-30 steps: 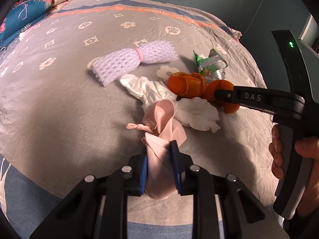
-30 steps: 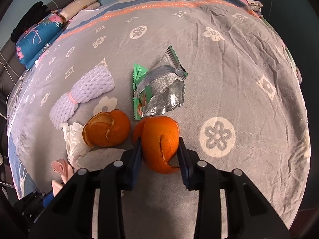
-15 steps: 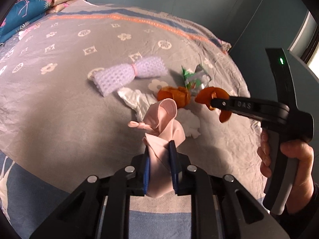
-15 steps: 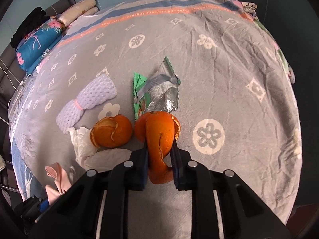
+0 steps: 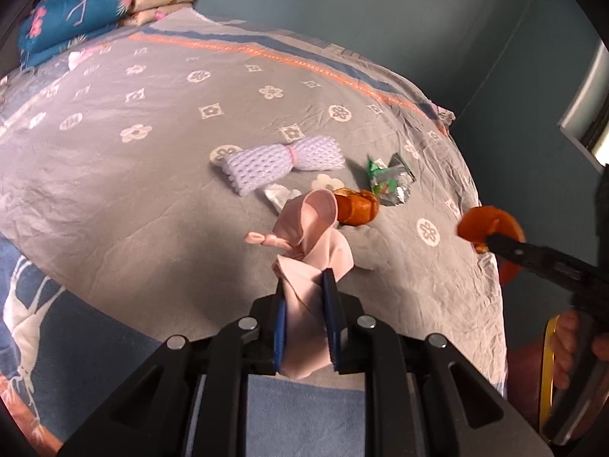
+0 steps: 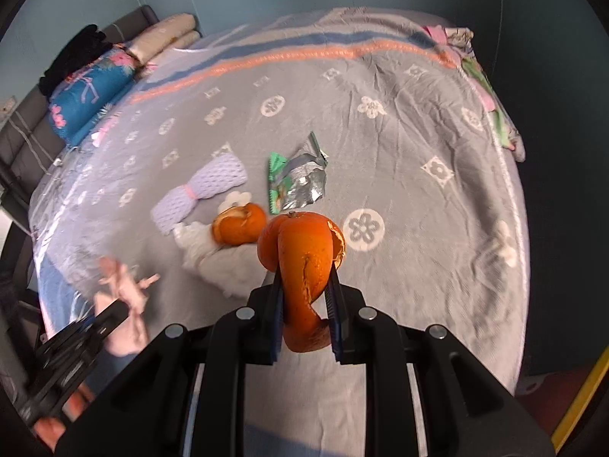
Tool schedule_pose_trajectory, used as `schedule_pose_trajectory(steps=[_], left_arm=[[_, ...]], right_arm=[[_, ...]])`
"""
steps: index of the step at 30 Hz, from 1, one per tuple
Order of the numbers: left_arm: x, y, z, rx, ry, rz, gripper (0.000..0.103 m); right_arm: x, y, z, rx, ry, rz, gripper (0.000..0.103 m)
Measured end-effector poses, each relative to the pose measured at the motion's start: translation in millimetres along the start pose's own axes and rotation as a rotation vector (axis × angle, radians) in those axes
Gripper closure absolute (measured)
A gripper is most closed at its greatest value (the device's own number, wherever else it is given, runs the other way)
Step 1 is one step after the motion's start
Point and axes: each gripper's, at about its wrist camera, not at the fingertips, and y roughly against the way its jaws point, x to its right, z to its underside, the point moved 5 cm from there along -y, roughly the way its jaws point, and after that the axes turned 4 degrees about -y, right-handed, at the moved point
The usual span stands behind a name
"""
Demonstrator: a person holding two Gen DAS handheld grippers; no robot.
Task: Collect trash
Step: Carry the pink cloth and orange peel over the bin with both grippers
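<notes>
At the bottom of the left wrist view our left gripper (image 5: 304, 297) pinches a pink rag (image 5: 316, 243), lifted over the bed (image 5: 133, 190). In the right wrist view our right gripper (image 6: 304, 297) clamps an orange peel (image 6: 304, 255) at frame center. Beyond it, left of center, lie a second peel (image 6: 239, 224), white tissue (image 6: 205, 247), a foil wrapper (image 6: 300, 186) and purple foam netting (image 6: 201, 194).
</notes>
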Motion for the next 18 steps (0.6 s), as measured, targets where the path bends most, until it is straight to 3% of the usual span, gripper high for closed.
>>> schedule_pose_trajectory(steps=[6,11,18], left_arm=[[18,26,-1,0.028,-0.029,-0.011,0.087],[25,41,6,0.001,-0.018,0.007,0.087],[54,77,12,0.034,-0.043,0.044,0.087]], right_arm=[[2,53,22,0.007,-0.002,-0.050,0.084],[5,98,45,0.025,0.013,-0.072,0.084],[14,149,78,0.058,0.028,-0.100,0.084]])
